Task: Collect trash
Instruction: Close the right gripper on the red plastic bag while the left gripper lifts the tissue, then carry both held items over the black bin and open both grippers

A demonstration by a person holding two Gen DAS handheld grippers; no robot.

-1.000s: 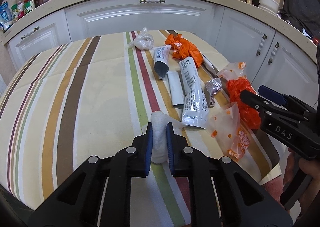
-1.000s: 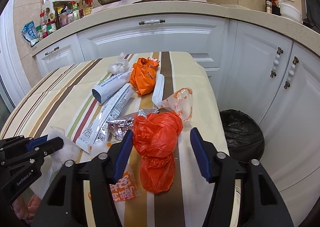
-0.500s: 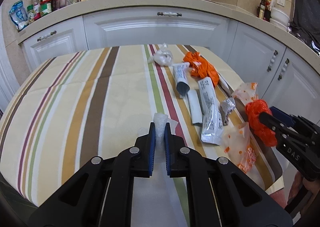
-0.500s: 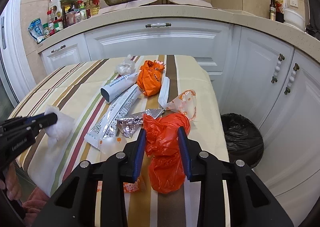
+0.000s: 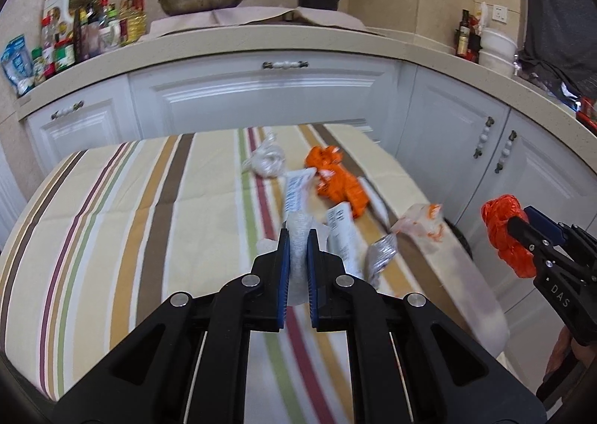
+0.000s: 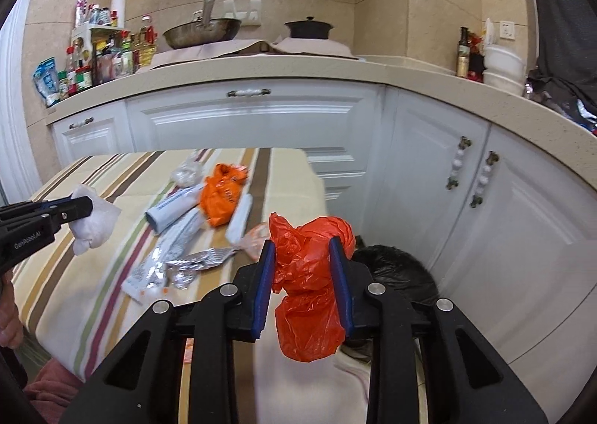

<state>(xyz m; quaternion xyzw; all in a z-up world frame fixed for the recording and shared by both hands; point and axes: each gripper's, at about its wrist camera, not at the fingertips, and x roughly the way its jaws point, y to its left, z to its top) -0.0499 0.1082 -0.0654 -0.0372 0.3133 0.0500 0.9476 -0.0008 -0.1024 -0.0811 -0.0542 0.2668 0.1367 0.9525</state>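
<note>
The left gripper [image 5: 297, 237] had its jaws clamped on a crumpled white paper tissue [image 6: 93, 222], lifted above the striped-cloth counter [image 5: 112, 222]. The right gripper [image 6: 303, 248] pinched a crumpled orange plastic bag [image 6: 309, 274] beside the counter's edge, partly hiding a black-lined trash bin [image 6: 395, 267]; the remaining wrappers were blurred.

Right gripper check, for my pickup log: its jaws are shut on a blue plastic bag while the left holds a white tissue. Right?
Not quite: the bag is orange-red, not blue. The right wrist view shows the right gripper shut on the orange-red plastic bag; only the jaw pads are blue. The left gripper does hold the white tissue.
</note>
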